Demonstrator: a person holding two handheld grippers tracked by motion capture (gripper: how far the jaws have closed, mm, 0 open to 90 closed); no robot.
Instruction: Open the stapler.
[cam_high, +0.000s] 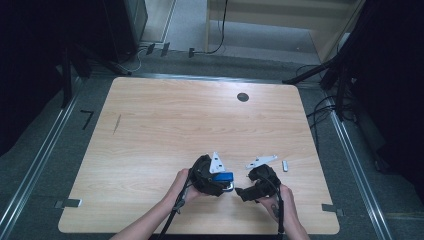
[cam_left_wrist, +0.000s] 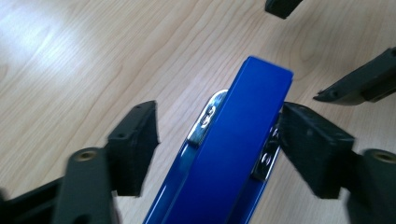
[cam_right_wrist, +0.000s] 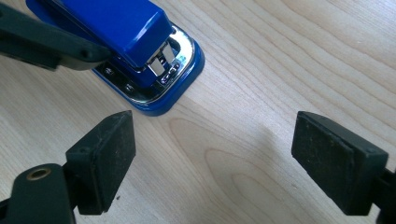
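Observation:
A blue stapler (cam_high: 223, 177) lies on the wooden table (cam_high: 165, 125) near its front edge, between two hands. In the left gripper view the stapler (cam_left_wrist: 233, 140) runs up between the jaws of my left gripper (cam_left_wrist: 217, 116). The right pad (cam_left_wrist: 310, 144) is against its side and the left pad (cam_left_wrist: 135, 140) stands clear, so the gripper is open. My right gripper (cam_right_wrist: 212, 126) is open with bare wood between its pads. The stapler's metal nose (cam_right_wrist: 163, 70) lies just ahead of it, up and to the left. In the high view the right gripper (cam_high: 241, 193) faces the left gripper (cam_high: 220, 184).
A small white piece (cam_high: 285, 165) lies on the table right of the right hand. A dark round hole (cam_high: 243, 97) sits near the far edge. Cables and dark stands surround the table on the floor.

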